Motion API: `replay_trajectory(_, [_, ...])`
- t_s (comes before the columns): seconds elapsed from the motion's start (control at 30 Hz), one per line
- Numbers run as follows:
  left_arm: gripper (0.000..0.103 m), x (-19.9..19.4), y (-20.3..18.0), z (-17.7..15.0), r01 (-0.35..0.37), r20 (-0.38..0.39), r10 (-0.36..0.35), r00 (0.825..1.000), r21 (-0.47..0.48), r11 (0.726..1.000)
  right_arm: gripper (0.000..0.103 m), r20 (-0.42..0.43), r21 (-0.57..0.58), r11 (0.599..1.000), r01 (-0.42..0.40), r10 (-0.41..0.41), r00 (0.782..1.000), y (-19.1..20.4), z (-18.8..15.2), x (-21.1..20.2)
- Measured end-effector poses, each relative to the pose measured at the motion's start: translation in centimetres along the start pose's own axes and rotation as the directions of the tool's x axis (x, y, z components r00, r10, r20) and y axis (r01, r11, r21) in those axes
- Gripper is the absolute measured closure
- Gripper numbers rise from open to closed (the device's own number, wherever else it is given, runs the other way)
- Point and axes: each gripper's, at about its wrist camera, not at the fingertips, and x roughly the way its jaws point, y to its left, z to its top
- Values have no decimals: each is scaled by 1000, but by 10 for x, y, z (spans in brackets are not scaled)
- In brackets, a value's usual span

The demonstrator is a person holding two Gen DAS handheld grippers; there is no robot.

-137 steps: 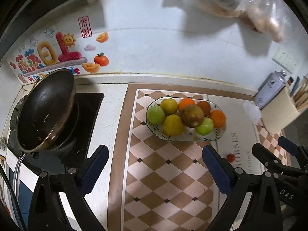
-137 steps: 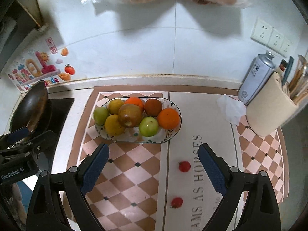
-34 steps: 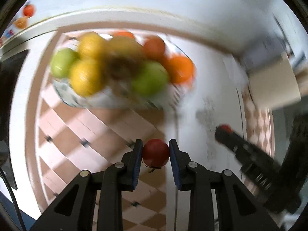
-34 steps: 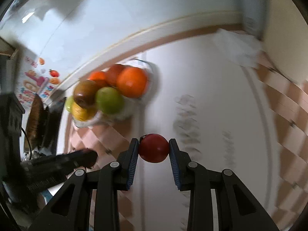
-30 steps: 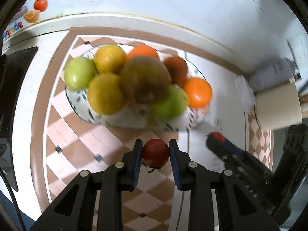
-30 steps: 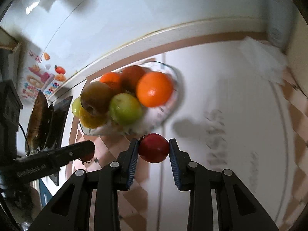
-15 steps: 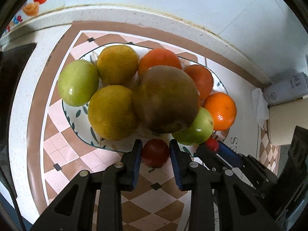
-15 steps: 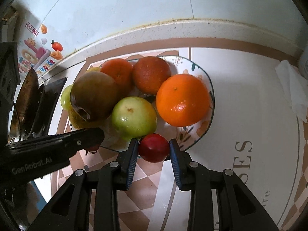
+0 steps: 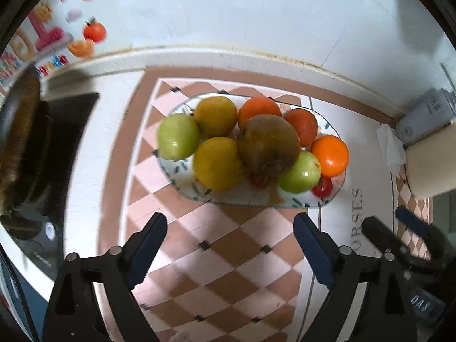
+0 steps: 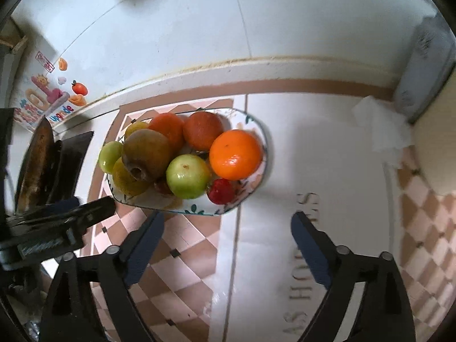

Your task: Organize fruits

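Left wrist view
- Left gripper: blue-padded jaws spreading wide, nothing between them, over the checked mat.
- Oval patterned ceramic plate: on the brown-and-pink checked mat, heaped with fruit.
- Small red tomato: on the plate, tucked under the large brown fruit (mostly hidden).
- Second small red tomato: at the plate's right end, touching the green apple, below the orange.
- Dark frying pan: far left, on the stove.

Right wrist view
- Right gripper: jaws opening, empty, just short of the plate's near rim.
- Red tomato: inside that rim, between apple and orange.
- Other tomato: barely seen under the brown fruit.
- Left gripper: enters from the left edge.
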Motion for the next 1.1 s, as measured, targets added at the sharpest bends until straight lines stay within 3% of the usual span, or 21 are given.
replay_trajectory(0.33, [5, -90, 8, -50, -27, 149, 18, 989, 57, 998, 5, 133, 11, 995, 94, -95, 987, 19, -47, -106])
replay_trajectory(0.73, [5, -208, 16, -138, -20, 341, -22, 940, 119, 993, 5, 295, 35, 990, 139, -144, 945, 58, -145, -240])
replay_trajectory(1.1, [5, -282, 20, -203, -3, 419, -50, 907, 124, 992, 5, 411, 25, 990, 138, -137, 901, 85, -217, -345])
